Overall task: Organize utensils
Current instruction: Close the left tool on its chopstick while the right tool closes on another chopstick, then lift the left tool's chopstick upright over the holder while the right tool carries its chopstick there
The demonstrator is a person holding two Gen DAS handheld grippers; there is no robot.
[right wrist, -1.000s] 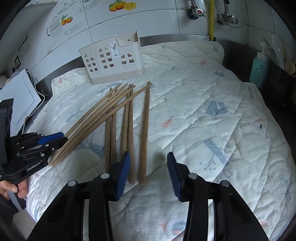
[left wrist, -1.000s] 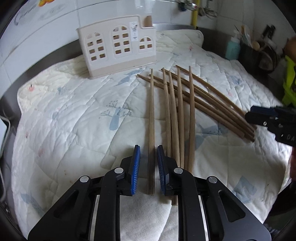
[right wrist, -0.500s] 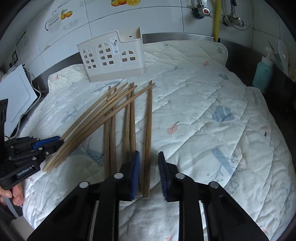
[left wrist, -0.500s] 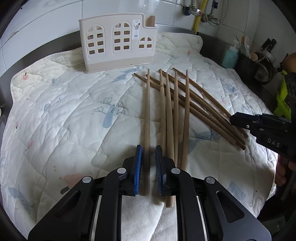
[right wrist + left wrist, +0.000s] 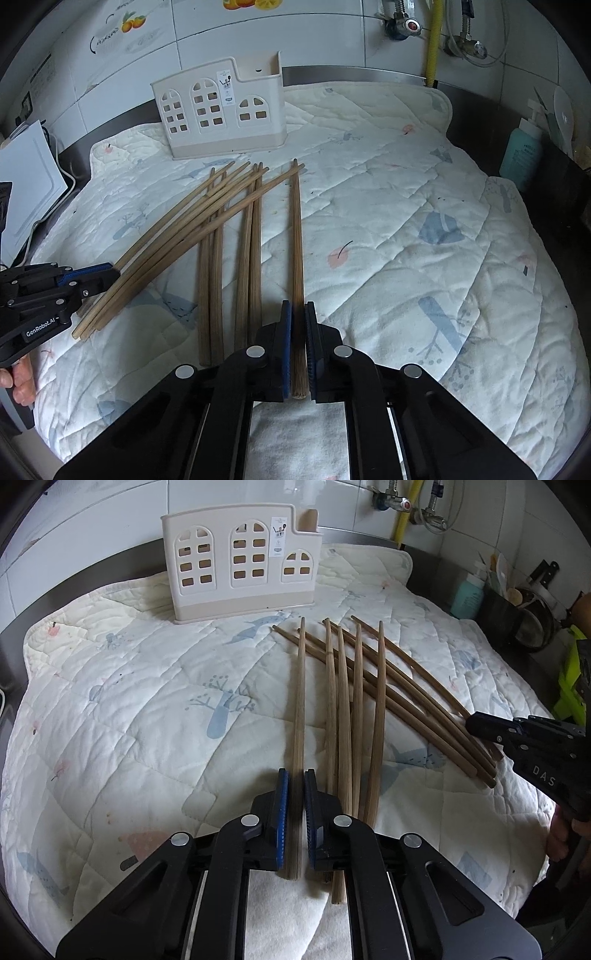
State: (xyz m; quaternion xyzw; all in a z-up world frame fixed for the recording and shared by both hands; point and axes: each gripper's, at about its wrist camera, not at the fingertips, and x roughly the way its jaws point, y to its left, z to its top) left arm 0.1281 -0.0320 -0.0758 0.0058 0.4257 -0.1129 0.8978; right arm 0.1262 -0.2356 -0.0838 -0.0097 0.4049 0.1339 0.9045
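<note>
We are clamping the left gripper (image 5: 295,775) on the leftmost chopstick (image 5: 300,701), its blue pads (image 5: 282,812) pressing together on the near end of the stick. In the right wrist view, that gripper is sitting at the left edge of the spread, with a hand (image 5: 20,384) wrapping its handle below. The stick is lying along the quilted mat (image 5: 129,720) that is covering the steel bench (image 5: 74,587).

Just right of it, the other chopsticks (image 5: 356,709) are fanning out across the mat. Some are crossing over one another, and their thin tips are pointing toward the cream utensil holder (image 5: 240,572). The holder is standing upright at the back of the mat, apart from the tips, and we cannot tell whether anything is inside it.

At the right side of the fan, we are clamping the right gripper (image 5: 297,306) on the rightmost chopstick (image 5: 295,240). Its pads are pinching the thick near end, and the rest of the stick is lying on the mat, slightly apart from its neighbours. Farther right, a teal bottle (image 5: 521,155) is standing at the edge of the bench, well apart from the chopsticks.
</note>
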